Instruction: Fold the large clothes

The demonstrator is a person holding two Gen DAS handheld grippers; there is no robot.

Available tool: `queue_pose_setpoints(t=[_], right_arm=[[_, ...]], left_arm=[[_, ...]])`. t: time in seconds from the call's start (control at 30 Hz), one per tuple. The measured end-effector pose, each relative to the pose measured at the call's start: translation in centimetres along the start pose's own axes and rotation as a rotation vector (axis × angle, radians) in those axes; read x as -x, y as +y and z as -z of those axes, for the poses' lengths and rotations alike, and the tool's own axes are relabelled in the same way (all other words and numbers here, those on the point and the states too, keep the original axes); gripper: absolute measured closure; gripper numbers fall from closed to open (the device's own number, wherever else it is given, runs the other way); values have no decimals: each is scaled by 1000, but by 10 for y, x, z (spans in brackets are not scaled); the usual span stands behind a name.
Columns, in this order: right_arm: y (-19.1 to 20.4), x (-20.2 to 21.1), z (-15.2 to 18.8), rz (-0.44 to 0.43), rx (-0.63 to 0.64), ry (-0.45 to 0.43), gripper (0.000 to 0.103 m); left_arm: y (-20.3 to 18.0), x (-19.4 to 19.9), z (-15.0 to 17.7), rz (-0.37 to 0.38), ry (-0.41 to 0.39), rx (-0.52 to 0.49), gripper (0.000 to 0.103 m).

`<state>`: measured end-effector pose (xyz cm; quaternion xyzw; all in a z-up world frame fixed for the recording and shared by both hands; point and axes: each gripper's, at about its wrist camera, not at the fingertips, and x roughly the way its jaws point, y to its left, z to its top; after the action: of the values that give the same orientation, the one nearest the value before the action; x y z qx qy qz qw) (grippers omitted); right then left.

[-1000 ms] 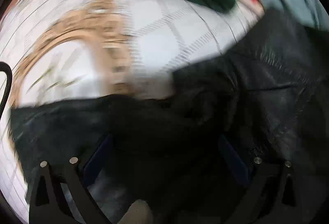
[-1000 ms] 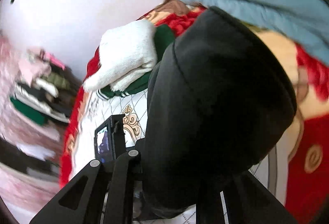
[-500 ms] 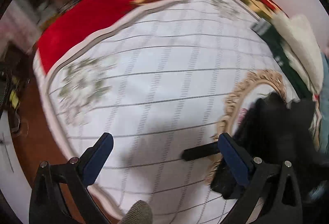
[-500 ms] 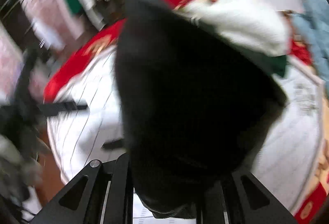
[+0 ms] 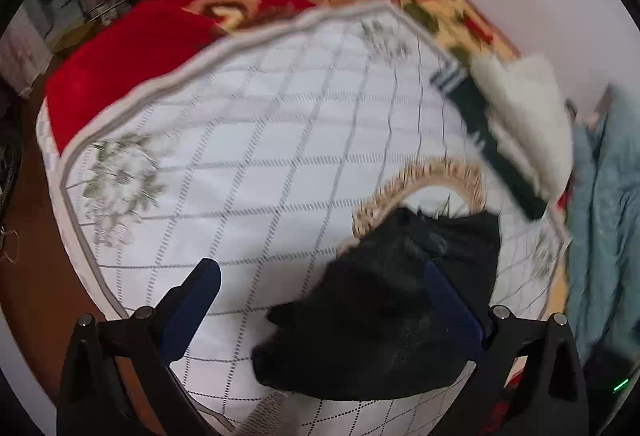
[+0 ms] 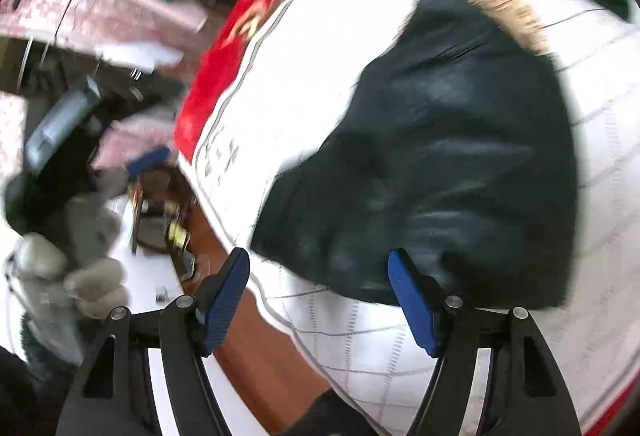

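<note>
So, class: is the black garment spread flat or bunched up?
Bunched up: the black garment lies in a creased heap on the white quilt, neither tool gripping it.

I see a bed [image 5: 280, 164] covered by a white quilted bedspread [image 5: 248, 140] with a grey grid and faded flower prints, and a red patterned blanket [image 5: 132, 48] shows beyond the spread's far edge and down its left side. On the spread, toward its near right part, lies a crumpled black garment [image 5: 400, 316], partly covering a tan fringed ring pattern; past it, along the right edge, lies a folded green and white garment [image 5: 516, 128]. A light blue cloth [image 5: 604, 220] is heaped just beyond that right edge.
</note>
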<state>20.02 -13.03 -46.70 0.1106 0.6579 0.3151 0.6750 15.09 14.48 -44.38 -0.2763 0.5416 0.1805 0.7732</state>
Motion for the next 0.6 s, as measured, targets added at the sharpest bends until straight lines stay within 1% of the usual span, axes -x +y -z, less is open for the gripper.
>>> queue_pose_setpoints(t=[0.03,0.07,0.1,0.13,0.17,0.2,0.23,0.27,0.3,0.33,0.37,0.4,0.43,0.5,0.53,0.57,0.6], right_arm=[[-11,9,-7,55,-21,-30,30],[-18,10,-16,89,-31,-37,32],[-29,8,-29,136,-51,-37,47],[-39,1,-42,179,-76,-23,57],[-48,-10,-55,223,-90,5,65],[-51,-23,-64,245,-93,26,66],[-57,-40,-75,260,-91,76,66],[-68,-52,-84,278,-85,123,66],[-73,-79,-91,310,-68,185,66],[-80,-97,-94,323,-87,208,66],[-94,-109,-97,312,-152,208,65],[-99,-116,-99,299,-200,204,65],[-99,-118,-99,304,-218,206,65],[-87,-115,-99,342,-183,241,66],[-76,-105,-98,357,-164,265,66],[-66,-95,-102,356,-157,266,66],[-58,-86,-107,339,-154,246,66]], left_arm=[[-7,-15,5,-22,9,-17,0],[-13,-35,12,-84,30,-38,0],[-15,-55,18,-140,57,-55,0],[-16,-76,25,-172,82,-71,0],[-16,-99,33,-230,115,-95,0],[-15,-119,40,-272,154,-114,0],[-12,-129,44,-261,167,-111,0],[-7,-136,47,-269,173,-94,0],[-3,-138,47,-272,171,-81,0],[-1,-138,46,-275,164,-79,0],[0,-137,43,-284,155,-81,0],[0,-137,40,-290,153,-82,0],[1,-137,37,-292,160,-80,0],[-1,-134,32,-296,173,-92,0],[-4,-130,30,-298,170,-104,0],[-7,-123,28,-297,155,-123,0],[-11,-115,26,-297,137,-142,0]])
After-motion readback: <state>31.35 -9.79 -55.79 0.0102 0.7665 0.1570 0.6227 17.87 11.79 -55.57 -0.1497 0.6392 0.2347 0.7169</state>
